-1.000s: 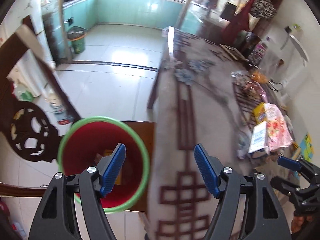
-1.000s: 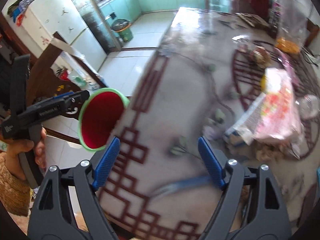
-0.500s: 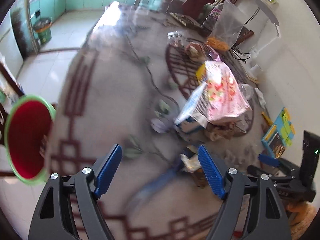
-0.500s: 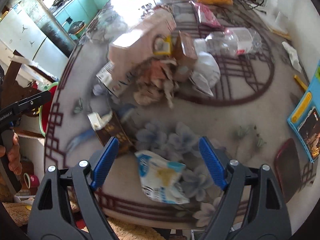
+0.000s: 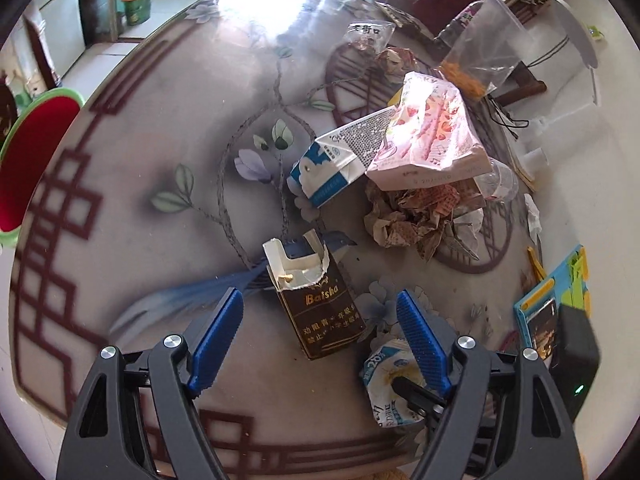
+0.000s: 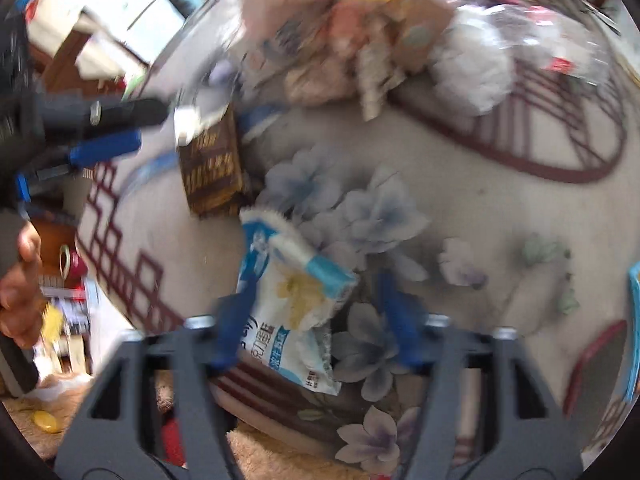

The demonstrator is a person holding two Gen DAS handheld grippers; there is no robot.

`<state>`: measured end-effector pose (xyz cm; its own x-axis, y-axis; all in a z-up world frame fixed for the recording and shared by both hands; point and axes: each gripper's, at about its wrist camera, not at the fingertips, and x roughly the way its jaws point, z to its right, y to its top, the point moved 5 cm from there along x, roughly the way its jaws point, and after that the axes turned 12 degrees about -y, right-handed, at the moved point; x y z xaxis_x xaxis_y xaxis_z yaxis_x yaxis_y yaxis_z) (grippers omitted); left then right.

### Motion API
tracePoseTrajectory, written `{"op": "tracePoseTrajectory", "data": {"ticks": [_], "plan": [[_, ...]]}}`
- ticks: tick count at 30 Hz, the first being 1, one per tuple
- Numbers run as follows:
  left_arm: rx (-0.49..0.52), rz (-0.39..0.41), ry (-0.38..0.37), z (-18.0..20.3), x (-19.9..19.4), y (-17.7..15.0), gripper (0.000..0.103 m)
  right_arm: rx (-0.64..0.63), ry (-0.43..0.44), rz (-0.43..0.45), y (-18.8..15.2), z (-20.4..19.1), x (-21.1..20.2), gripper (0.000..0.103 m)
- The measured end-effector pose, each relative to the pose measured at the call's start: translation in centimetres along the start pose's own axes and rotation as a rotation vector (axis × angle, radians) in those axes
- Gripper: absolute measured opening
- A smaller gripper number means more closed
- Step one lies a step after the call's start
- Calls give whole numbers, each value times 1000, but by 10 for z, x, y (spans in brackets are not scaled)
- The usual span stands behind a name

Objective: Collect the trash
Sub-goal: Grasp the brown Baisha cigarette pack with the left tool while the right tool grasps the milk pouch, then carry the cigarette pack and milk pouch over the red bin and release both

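Note:
A brown cigarette pack [image 5: 320, 304] with a torn white top lies on the patterned table [image 5: 160, 140]. My left gripper [image 5: 320, 320] hovers open over it, one finger on each side and neither touching. To its right lies a white and blue wrapper [image 5: 384, 376]. In the blurred right wrist view that wrapper [image 6: 288, 300] sits between the fingers of my right gripper [image 6: 318, 316], whose jaws are closing. The left pad is at the wrapper's edge; the right pad stands apart from it. The red bin [image 5: 28, 160] with a green rim stands off the table's left edge.
A heap of trash fills the middle right: a blue and white carton [image 5: 332, 164], a pink bag [image 5: 428, 136], crumpled paper [image 5: 412, 216]. A clear bag with orange contents [image 5: 476, 64] stands behind. A blue and yellow card [image 5: 552, 304] lies at the right edge. A hand [image 6: 16, 280] holds the left gripper [image 6: 132, 130].
Both grippers swung from the red bin across the table to the trash. The left one now straddles the cigarette pack. The right one dropped onto the wrapper and its jaws have narrowed.

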<state>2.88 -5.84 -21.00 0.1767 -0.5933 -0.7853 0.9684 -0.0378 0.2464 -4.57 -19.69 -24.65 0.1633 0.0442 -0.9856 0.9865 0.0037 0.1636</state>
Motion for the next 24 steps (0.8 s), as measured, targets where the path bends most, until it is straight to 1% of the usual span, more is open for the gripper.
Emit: {"op": "tracePoseTrajectory", "data": {"ticks": [1, 2, 4, 9, 12, 14, 15, 16, 17, 20, 22, 24], "plan": [[-2, 1, 9, 1, 2, -2, 75, -16, -3, -9, -3, -2, 4, 17], [0, -1, 17, 3, 5, -4, 75, -18, 5, 3, -4, -1, 1, 15], [10, -11, 34, 6, 12, -7, 75, 2, 21, 21, -3, 5, -8, 13], [-11, -42, 71, 2, 36, -9, 75, 120, 1, 95, 1, 43, -39, 12], [-16, -52, 97, -1, 47, -7, 75, 168, -1, 125, 5, 62, -53, 12], [-19, -44, 110, -2, 51, -4, 72, 186, -2, 148, 8, 69, -64, 12], [-16, -39, 114, -2, 52, -4, 56, 193, -3, 162, 10, 74, -71, 12], [-9, -46, 115, -2, 54, -4, 48, 197, -2, 171, 11, 75, -76, 12], [3, -42, 114, 0, 55, -4, 45, 197, 1, 176, 12, 76, -79, 12], [18, -57, 81, 5, 55, -3, 39, 187, 10, 193, 20, 81, -87, 12], [38, -51, 75, 10, 50, -2, 39, 184, 18, 200, 22, 82, -91, 12], [74, -32, 70, 15, 42, 0, 39, 182, 23, 203, 28, 70, -85, 12]]}}
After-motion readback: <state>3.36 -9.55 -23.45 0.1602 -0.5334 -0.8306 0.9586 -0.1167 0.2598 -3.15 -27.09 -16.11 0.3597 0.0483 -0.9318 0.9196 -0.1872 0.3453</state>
